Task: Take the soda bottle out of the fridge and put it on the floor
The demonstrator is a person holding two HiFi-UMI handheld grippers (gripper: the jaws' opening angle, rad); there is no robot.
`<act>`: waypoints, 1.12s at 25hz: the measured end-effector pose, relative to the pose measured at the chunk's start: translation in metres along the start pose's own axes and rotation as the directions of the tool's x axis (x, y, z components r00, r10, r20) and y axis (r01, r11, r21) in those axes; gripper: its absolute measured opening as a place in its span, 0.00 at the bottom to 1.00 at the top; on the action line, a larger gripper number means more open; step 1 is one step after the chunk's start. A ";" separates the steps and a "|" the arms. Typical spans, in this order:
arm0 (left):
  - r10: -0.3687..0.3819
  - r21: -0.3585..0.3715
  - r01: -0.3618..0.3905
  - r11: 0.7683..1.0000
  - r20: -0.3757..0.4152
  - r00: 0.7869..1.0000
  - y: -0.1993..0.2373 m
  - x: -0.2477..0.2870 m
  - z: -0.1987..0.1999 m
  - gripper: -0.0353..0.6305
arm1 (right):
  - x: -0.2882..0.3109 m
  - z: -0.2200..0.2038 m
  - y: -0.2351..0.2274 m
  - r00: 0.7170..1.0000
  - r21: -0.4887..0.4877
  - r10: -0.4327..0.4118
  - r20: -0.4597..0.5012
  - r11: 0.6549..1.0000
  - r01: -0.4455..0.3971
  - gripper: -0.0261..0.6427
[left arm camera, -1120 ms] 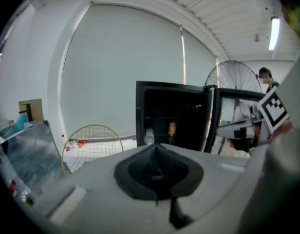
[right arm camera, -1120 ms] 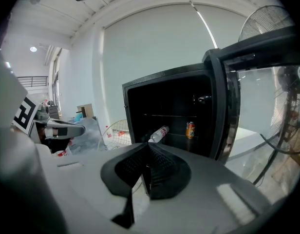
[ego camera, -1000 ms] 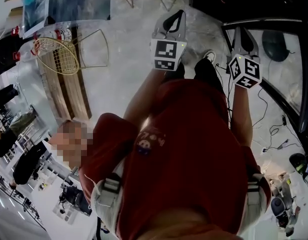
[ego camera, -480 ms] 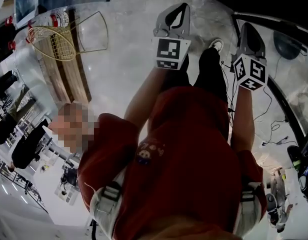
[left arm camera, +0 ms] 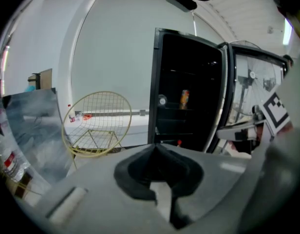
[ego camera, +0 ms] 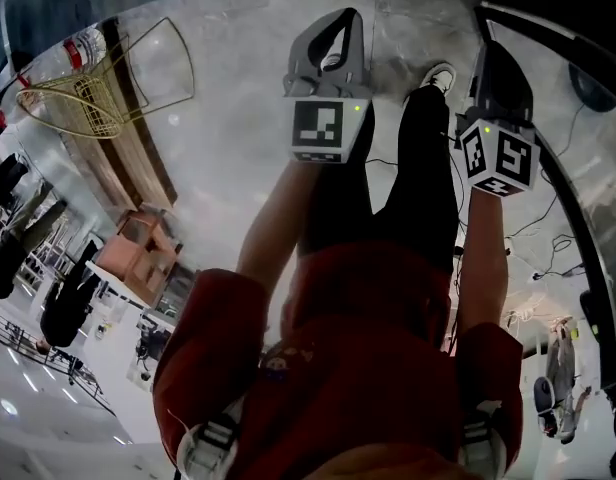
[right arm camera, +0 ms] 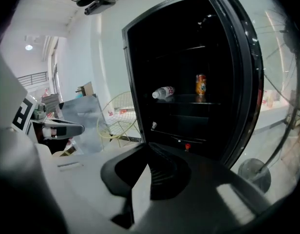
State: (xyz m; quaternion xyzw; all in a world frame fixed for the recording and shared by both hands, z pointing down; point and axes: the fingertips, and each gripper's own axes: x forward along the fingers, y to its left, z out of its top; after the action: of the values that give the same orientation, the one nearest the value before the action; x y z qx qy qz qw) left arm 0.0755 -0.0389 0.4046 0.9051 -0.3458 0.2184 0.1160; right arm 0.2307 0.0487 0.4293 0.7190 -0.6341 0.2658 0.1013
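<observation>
Claws: your right claw has its jaws pressed together with nothing between them. Your left claw is the same, closed and empty. Both are held out in front of you and neither touches anything.
Soda bottle: a clear bottle lies on its side on a shelf, ahead of the right claw, above its tips and well apart from them. The left gripper view does not show it.
Can: an orange can stands upright on that same shelf, near the bottle on its right.
Fridge: the dark cabinet stands ahead of both claws. Its glass door is swung open on the far right of the right claw, so the shelves look reachable.
Wire chair: a yellow wire chair sits ahead and to the left of the left claw, clear of the path.
Floor: pale stone floor lies bare below both claws.
Step in hand: approach, by my reading. Nothing is gripped and the bottle has not left its shelf.
Next move: spread the right claw's jaws before you reach in. Bring them level with the shelf and aim across the bottle's body, which lies sideways and may roll. Keep wide of the can so you don't knock it over.
</observation>
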 end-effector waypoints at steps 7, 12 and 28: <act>-0.023 -0.019 0.022 1.000 -0.059 0.998 -0.001 0.044 -0.097 0.05 | 0.041 -0.092 -0.021 0.998 0.036 -0.044 -0.042 0.998 0.046 0.04; -0.045 -0.013 0.044 0.999 -0.077 0.996 -0.014 0.086 -0.155 0.05 | 0.060 -0.140 -0.052 0.995 0.039 -0.084 -0.060 0.995 0.086 0.04; -0.103 0.017 0.105 0.994 -0.096 0.990 -0.046 0.139 -0.263 0.05 | 0.105 -0.269 -0.071 0.986 0.067 -0.061 -0.153 0.995 0.072 0.04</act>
State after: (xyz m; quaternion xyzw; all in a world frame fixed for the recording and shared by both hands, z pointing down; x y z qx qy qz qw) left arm 0.1163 0.0094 0.6987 0.9118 -0.2896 0.2585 0.1338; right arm 0.2371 0.1010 0.7224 0.7208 -0.5903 0.3385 0.1315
